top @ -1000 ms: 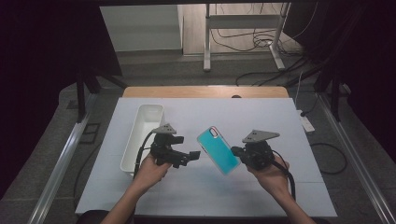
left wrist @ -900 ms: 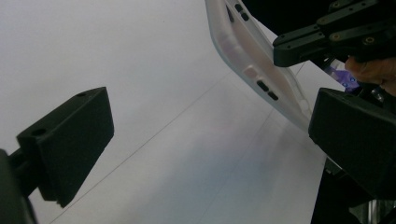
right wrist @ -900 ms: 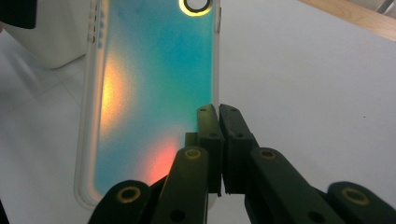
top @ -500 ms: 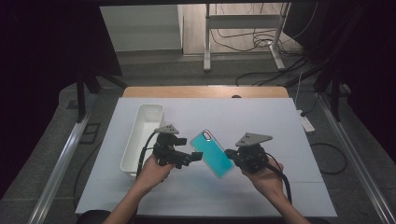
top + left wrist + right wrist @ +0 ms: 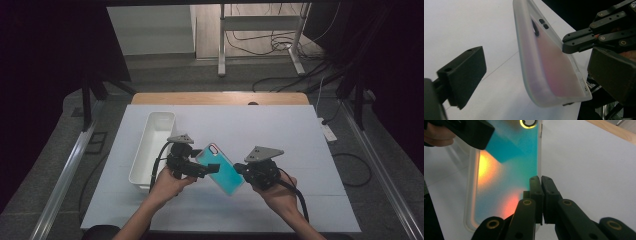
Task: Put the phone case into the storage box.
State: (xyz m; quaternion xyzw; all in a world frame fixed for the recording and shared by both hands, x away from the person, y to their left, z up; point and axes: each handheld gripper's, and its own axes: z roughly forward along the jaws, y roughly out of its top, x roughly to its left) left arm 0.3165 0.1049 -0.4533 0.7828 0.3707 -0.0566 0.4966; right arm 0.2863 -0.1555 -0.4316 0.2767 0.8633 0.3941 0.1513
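The right gripper (image 5: 240,172) pinched the teal phone case's (image 5: 220,167) edge, holding it above the table (image 5: 280,130). The left gripper (image 5: 212,169) stood wide around it; best close squarely on the rim.

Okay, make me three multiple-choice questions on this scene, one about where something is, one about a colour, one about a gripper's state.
1. The white bin lies where?
A. beside the left gripper
B. right of the right gripper
C. on the floor

2. The phone case looks
A. red
B. teal
C. black

3. The right gripper is
A. wide open
B. shut on the case's edge
C. shut on nothing

Key: A, the high view shows it by the left gripper; B, teal in the high view; B, its jaws pinch the case's rim.
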